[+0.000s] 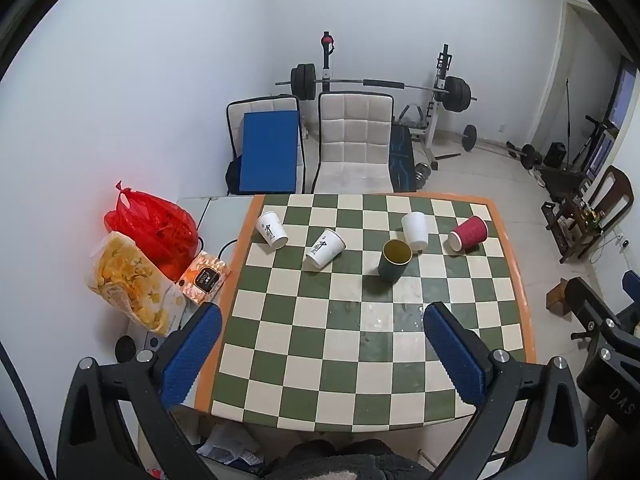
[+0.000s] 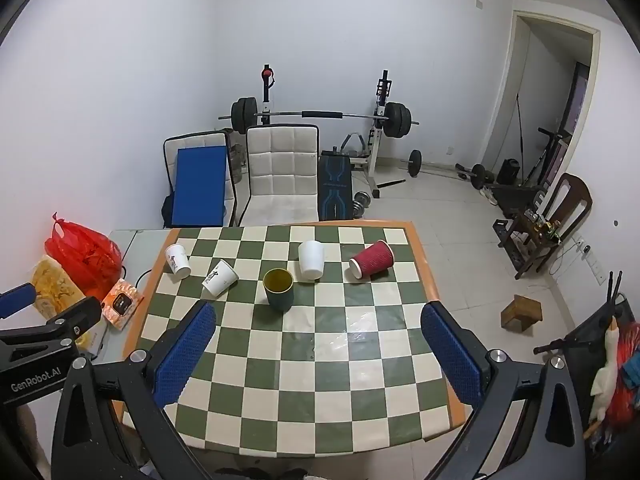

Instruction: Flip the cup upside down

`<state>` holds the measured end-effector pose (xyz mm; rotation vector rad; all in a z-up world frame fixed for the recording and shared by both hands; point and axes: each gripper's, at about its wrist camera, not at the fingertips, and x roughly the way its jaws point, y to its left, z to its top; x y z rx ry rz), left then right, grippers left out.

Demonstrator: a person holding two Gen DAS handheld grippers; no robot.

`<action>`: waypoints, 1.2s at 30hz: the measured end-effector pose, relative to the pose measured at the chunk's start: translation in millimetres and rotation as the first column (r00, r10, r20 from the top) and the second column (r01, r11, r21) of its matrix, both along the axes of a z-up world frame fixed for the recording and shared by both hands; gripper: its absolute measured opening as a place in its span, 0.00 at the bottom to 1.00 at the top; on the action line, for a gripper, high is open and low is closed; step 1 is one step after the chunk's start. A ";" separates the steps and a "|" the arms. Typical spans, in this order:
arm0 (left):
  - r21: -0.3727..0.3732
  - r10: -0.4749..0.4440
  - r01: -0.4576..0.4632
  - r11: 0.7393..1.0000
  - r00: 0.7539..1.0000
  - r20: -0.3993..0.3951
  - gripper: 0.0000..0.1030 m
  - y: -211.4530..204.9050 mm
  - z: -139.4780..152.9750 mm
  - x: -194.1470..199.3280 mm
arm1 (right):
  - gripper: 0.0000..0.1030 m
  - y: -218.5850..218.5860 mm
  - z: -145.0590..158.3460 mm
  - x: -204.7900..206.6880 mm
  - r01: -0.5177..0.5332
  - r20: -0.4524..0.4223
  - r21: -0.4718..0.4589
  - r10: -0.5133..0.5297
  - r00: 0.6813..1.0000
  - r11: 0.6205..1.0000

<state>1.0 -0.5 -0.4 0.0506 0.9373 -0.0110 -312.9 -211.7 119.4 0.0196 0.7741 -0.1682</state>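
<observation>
A dark green cup (image 1: 394, 260) with a yellow inside stands upright, mouth up, on the checkered table (image 1: 340, 360); it also shows in the right wrist view (image 2: 279, 289). A plain white cup (image 1: 415, 230) (image 2: 311, 260) stands upside down behind it. Two printed white paper cups (image 1: 325, 248) (image 1: 272, 229) and a red ribbed cup (image 1: 467, 234) (image 2: 371, 265) lie on their sides. My left gripper (image 1: 322, 316) and right gripper (image 2: 318, 316) are both open and empty, above the table's near half, well short of the cups.
Left of the table, a lower surface holds a red plastic bag (image 1: 154, 226), a snack bag (image 1: 130, 280) and an orange box (image 1: 204, 278). A white chair (image 1: 354, 140) and barbell rack (image 1: 380, 86) stand behind. A small wooden stool (image 2: 520, 312) sits on the floor right.
</observation>
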 end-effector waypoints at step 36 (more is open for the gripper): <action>-0.025 0.010 -0.008 1.000 0.997 0.076 1.00 -0.8 16.0 -0.9 | 1.00 -8.0 21.7 8.2 0.001 0.039 0.000 -0.001 0.999 1.000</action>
